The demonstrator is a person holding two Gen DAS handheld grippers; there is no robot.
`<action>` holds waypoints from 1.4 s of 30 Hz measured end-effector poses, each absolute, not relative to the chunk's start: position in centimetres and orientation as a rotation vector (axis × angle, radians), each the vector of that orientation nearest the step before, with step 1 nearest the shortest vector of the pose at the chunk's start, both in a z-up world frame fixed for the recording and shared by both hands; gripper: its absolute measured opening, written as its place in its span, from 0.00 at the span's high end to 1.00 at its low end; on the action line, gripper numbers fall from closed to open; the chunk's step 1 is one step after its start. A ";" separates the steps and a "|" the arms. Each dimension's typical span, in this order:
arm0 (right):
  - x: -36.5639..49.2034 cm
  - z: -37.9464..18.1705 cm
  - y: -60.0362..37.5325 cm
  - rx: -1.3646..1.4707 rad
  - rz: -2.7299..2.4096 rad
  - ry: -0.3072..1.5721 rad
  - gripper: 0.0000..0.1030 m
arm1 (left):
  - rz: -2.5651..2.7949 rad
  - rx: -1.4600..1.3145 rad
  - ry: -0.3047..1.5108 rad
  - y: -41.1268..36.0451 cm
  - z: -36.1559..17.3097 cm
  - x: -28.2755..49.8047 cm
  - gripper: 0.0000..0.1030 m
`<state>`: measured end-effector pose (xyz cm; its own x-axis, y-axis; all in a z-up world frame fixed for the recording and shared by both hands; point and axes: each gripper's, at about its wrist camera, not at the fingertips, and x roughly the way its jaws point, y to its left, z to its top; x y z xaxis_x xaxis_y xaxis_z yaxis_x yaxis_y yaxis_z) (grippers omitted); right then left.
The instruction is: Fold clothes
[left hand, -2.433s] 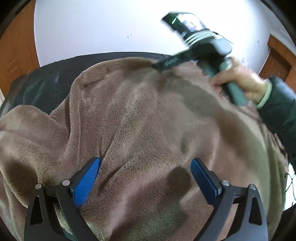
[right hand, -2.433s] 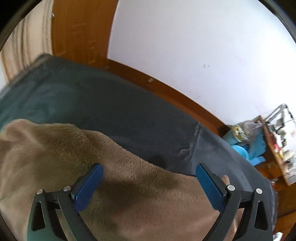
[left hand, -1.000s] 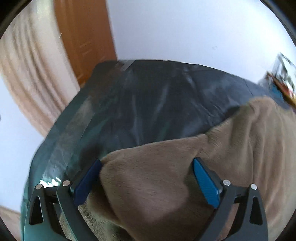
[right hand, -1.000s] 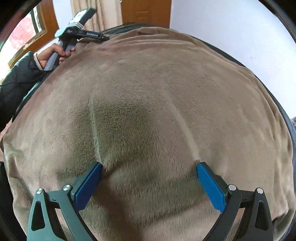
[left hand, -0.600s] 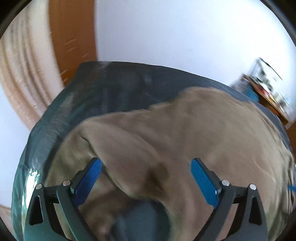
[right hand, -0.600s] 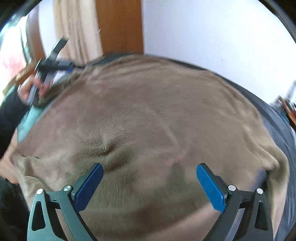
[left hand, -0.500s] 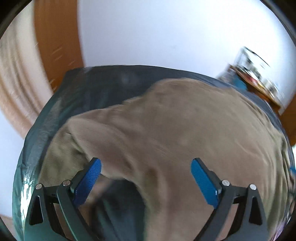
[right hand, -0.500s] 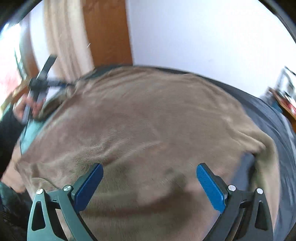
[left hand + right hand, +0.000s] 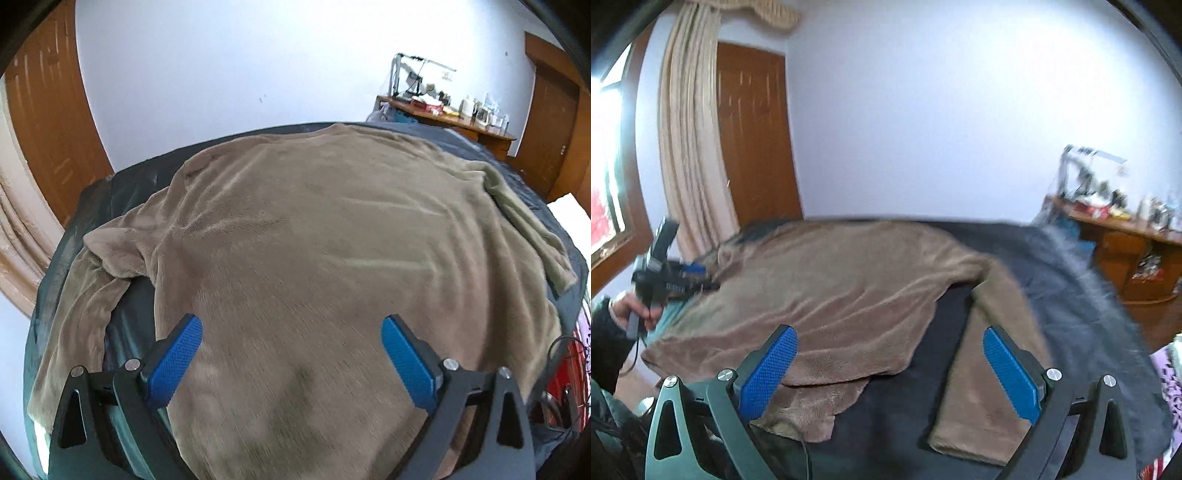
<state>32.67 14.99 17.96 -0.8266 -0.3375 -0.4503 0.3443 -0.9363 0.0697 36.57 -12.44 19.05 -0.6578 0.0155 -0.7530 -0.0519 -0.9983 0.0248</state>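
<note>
A brown fleece top (image 9: pixel 314 240) lies spread on a dark bed cover (image 9: pixel 122 184). Its left sleeve (image 9: pixel 92 288) is bent back in loose folds and its right sleeve (image 9: pixel 528 229) trails down the right side. My left gripper (image 9: pixel 291 354) hovers open over the hem end with nothing between its blue pads. In the right wrist view the top (image 9: pixel 831 295) stretches away to the left and one sleeve (image 9: pixel 990 369) lies toward me. My right gripper (image 9: pixel 890 369) is open above the bed cover (image 9: pixel 905 406) and holds nothing. A hand (image 9: pixel 631 310) holds the left gripper (image 9: pixel 698 280) at the top's far edge.
A cluttered wooden desk (image 9: pixel 443 110) stands past the bed's far right corner, seen also as the desk (image 9: pixel 1126 240). A beige curtain (image 9: pixel 690 147), a wooden door (image 9: pixel 753 147) and a bright window (image 9: pixel 605 147) line the left wall. Cables and something red (image 9: pixel 565 369) lie by the bed's right edge.
Both grippers have drawn back from the fleece and swung round. The top, bunched earlier, now lies spread flat. Both stayed open throughout.
</note>
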 end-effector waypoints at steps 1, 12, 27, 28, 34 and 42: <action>33.8 18.7 15.7 0.623 -2.728 0.008 0.01 | 2.834 -1.265 0.057 -12.5 19.2 37.3 0.04; 39.1 13.7 10.6 0.578 -2.821 0.297 0.12 | 2.970 -1.124 -0.093 -15.1 20.5 46.1 0.04; 38.1 4.3 3.7 0.702 -2.641 0.831 0.45 | 3.076 -1.150 -0.221 -20.2 17.8 54.0 0.02; 38.0 4.0 3.3 0.696 -2.635 0.848 0.45 | 3.078 -1.149 -0.238 -20.4 17.6 54.3 0.02; 36.7 4.5 2.3 0.665 -2.653 0.806 0.45 | 3.076 -1.138 -0.358 -21.9 16.7 55.2 0.02; 34.9 6.2 2.2 0.664 -2.713 0.644 0.71 | 3.007 -1.109 -0.347 -21.2 15.7 56.0 0.02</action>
